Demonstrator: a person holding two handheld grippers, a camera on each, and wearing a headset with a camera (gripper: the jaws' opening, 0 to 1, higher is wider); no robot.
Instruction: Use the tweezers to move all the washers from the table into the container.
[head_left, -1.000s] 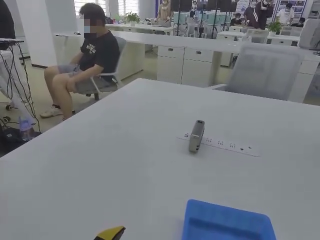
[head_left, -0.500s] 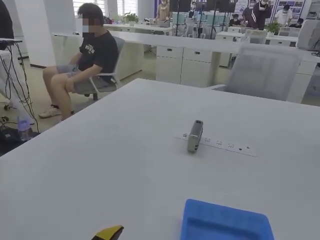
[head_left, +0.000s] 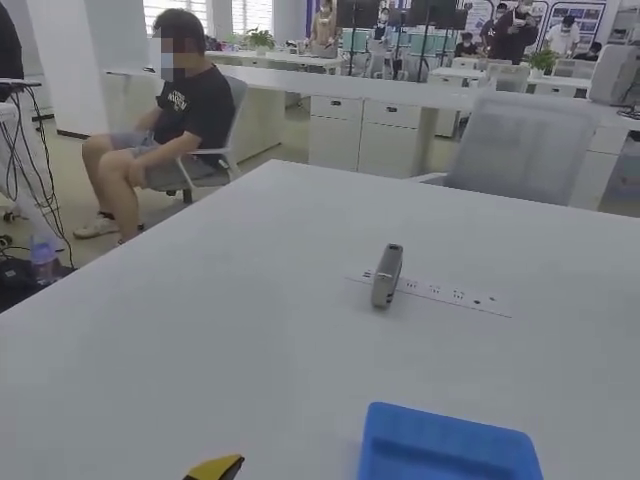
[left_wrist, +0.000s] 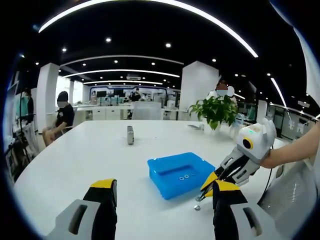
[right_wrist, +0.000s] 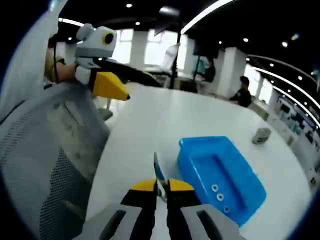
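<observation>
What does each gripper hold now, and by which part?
The right gripper is shut on the tweezers, at their rear part; the tips stick out ahead of the jaws. The left gripper is open and holds nothing.

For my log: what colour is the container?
The container is blue, clearest in the left gripper view.

the head view's bottom edge cuts off the blue container (head_left: 450, 445) and most of a gripper (head_left: 215, 467).

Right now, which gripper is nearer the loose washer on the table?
Right. The tweezers in the right gripper reach almost to the washer; the left gripper hangs open, farther back.
</observation>
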